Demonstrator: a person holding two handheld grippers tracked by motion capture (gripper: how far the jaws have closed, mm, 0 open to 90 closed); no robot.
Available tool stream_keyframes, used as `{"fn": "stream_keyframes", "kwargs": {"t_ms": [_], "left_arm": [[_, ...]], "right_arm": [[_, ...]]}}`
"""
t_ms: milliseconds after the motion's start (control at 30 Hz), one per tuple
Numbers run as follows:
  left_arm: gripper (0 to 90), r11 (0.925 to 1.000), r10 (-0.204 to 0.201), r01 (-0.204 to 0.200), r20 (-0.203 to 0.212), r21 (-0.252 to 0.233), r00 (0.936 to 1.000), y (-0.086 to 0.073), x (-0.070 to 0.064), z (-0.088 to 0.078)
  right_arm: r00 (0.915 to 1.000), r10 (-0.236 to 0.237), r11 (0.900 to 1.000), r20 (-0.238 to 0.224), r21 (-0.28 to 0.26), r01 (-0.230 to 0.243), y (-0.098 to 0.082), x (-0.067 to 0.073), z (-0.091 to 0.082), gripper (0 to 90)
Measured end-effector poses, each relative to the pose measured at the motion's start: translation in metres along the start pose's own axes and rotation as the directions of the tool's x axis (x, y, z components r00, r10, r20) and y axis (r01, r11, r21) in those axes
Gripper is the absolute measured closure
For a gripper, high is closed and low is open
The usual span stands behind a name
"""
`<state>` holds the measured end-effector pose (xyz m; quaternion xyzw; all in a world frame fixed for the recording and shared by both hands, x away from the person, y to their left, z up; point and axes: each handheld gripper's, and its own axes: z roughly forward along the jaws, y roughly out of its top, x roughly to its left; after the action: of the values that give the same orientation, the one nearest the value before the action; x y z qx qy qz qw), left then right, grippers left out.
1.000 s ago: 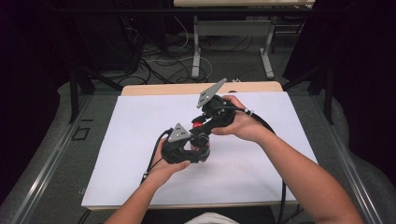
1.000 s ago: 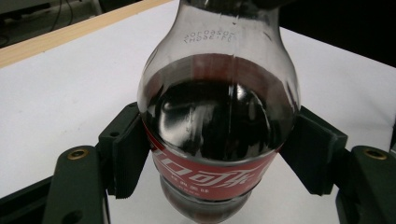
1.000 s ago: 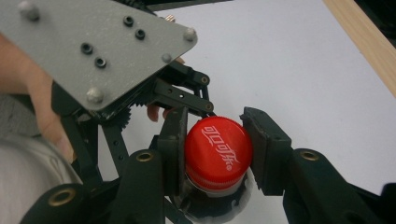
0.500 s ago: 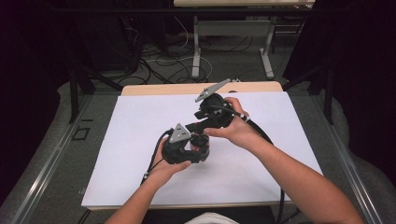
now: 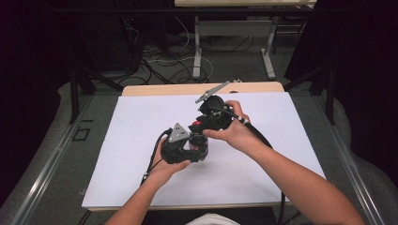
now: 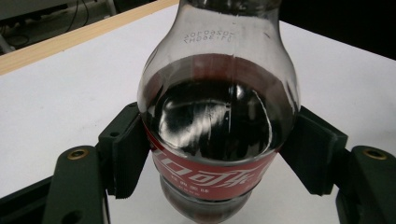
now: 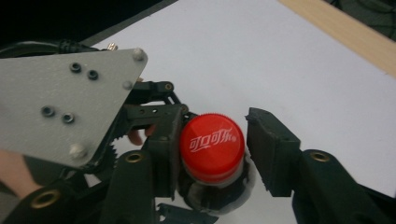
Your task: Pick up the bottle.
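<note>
We see a clear plastic cola bottle (image 6: pixel 217 126) w/ dark drink and a red label band, standing approx. mid-table, a bit nearer the far edge than the near one, roughly centred betw. left and right edges. Its red screw cap (image 7: pixel 212 147) w/ white lettering is on the neck.

Left gripper (image 5: pixel 190 145) is clamped on the bottle: in the left gripper view both black ribbed pads (image 6: pixel 128 154) press the body at label height, one each side, bottle upright betw. them. The person's left hand (image 5: pixel 164 161) holds that gripper from the near side; its grey three-cornered plate (image 7: pixel 60 109) sits on top.

Right gripper (image 7: pixel 212 149) comes at the cap from the far-right side. Its jaws have just been closing, cap betw. them. In the right gripper view one pad touches the cap's side; the other pad (image 7: pixel 273 154) stands just off it w/ a slim gap, so no full pinch yet. The right hand (image 5: pixel 237 131) holds that gripper just beyond the left one, the two nearly touching in the high view.

All of this is over the white sheet (image 5: pixel 126 136) that covers the table; a bare wood strip (image 5: pixel 159 89) shows along the far edge.
</note>
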<state>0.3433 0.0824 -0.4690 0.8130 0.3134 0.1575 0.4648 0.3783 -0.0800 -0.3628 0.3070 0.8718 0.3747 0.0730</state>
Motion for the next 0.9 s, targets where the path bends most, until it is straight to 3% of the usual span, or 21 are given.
{"fn": "stream_keyframes", "kwargs": {"t_ms": [100, 233, 267, 500, 900], "left_arm": [[30.0, 1.0000, 0.000, 0.000, 0.005, 0.001, 1.0000, -0.001, 0.000, 0.001], [30.0, 1.0000, 0.000, 0.000, 0.014, 0.003, 0.9999, 0.000, 0.000, 0.000], [30.0, 1.0000, -0.002, 0.002, 0.012, 0.001, 0.9999, 0.000, 0.000, 0.000], [30.0, 0.9999, -0.013, 0.013, 0.006, -0.001, 0.9999, -0.002, -0.001, 0.002], [30.0, 0.9994, -0.034, 0.034, -0.002, 0.004, 0.9994, -0.005, 0.007, 0.002]], "right_arm": [[0.9998, -0.020, 1.000, -0.005, -0.013, 0.020, -0.001, 0.000, -0.001, 60.0], [0.9945, -0.102, 0.995, -0.024, -0.021, 0.102, -0.001, -0.003, -0.002, 60.6], [0.9940, -0.101, 0.995, -0.043, -0.001, 0.101, 0.000, -0.003, -0.003, 60.7], [0.9784, -0.201, 0.980, -0.049, -0.017, 0.200, 0.001, -0.003, -0.004, 61.0], [0.9825, -0.179, 0.984, -0.051, -0.029, 0.178, 0.001, -0.006, -0.014, 60.9]]}}
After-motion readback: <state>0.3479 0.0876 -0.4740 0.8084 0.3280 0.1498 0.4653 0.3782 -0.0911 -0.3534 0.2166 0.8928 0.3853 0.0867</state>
